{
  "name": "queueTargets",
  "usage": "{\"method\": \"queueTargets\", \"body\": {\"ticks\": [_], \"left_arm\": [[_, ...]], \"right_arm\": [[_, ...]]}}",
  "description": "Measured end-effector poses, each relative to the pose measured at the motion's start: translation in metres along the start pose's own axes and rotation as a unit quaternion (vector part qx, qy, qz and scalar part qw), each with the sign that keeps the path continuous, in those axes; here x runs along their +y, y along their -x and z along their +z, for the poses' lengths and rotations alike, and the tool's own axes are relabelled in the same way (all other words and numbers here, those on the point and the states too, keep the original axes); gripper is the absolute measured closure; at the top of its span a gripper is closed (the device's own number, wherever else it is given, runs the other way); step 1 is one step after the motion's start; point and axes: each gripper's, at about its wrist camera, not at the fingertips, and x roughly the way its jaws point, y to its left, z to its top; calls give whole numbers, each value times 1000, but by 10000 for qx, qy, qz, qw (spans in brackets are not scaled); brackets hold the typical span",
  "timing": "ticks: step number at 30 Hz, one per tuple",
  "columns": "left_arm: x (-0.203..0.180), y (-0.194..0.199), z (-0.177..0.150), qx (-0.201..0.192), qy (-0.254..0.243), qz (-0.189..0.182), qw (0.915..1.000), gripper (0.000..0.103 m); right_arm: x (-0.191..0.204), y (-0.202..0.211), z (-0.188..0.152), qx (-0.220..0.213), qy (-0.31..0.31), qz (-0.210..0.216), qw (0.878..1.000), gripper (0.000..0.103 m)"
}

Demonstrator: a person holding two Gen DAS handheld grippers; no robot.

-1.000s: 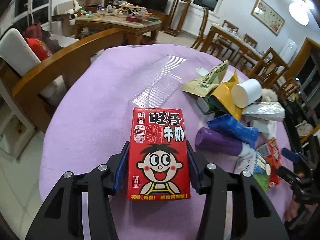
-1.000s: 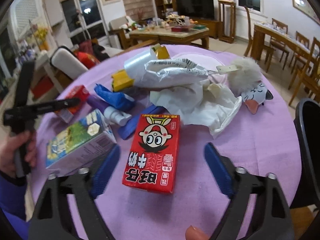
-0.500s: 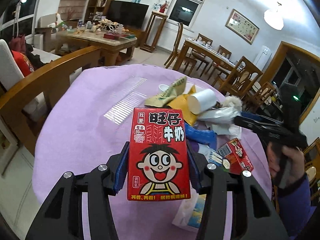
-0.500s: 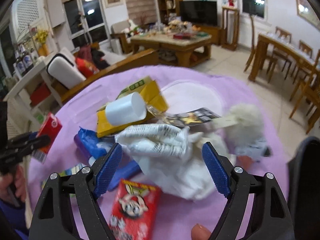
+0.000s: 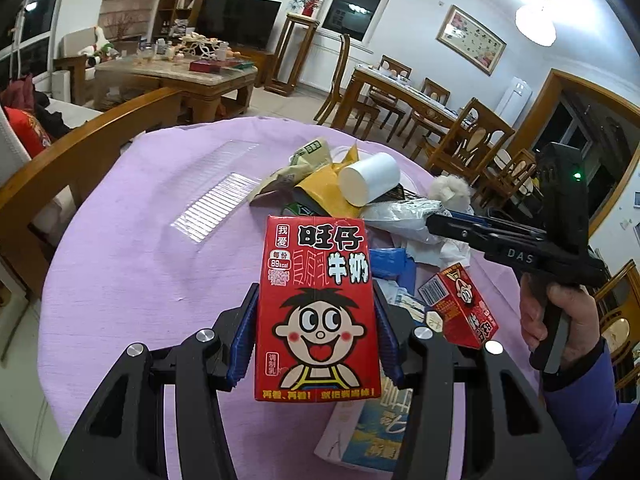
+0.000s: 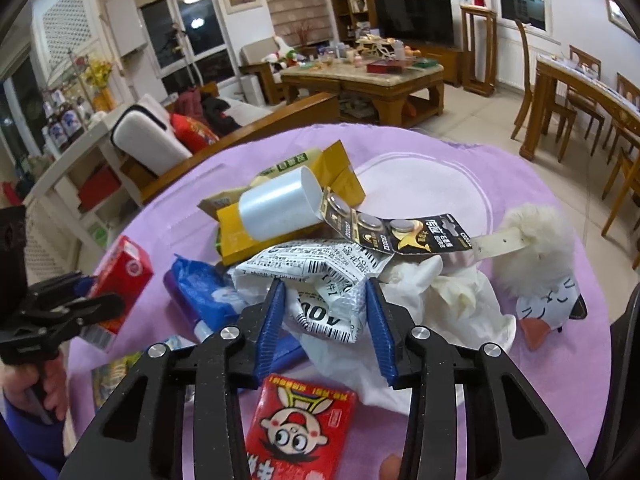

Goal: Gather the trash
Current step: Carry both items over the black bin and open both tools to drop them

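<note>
My left gripper is shut on a red milk carton with a cartoon face and holds it upright above the purple table; it also shows in the right wrist view. My right gripper has its blue pads against both sides of a crumpled silver printed wrapper on top of the trash pile. Behind it lie a white cup, yellow packets and a black battery card. A second red carton lies below the right gripper.
White tissue and a fluffy toy duck lie right of the pile. A blue pack and purple bottle sit to its left. A clear plastic tray lies on the tablecloth. A wooden chair back borders the table.
My right gripper has moved forward into the pile and its jaws have narrowed around the silver wrapper. My left gripper has lifted a little with the red carton still held.
</note>
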Motion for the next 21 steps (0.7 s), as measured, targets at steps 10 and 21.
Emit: {"method": "queueTargets", "body": {"ticks": [10,21], "left_arm": [[-29,8,12,-262,-202,-133,9994,52],[-159,-25,47,-406,-1009,-1015,9889,52]], "right_arm": [[-24,74,-13,-629,-384,309,9968,65],[-125,190,-50,-1534,-1129,-102,9816,65]]}}
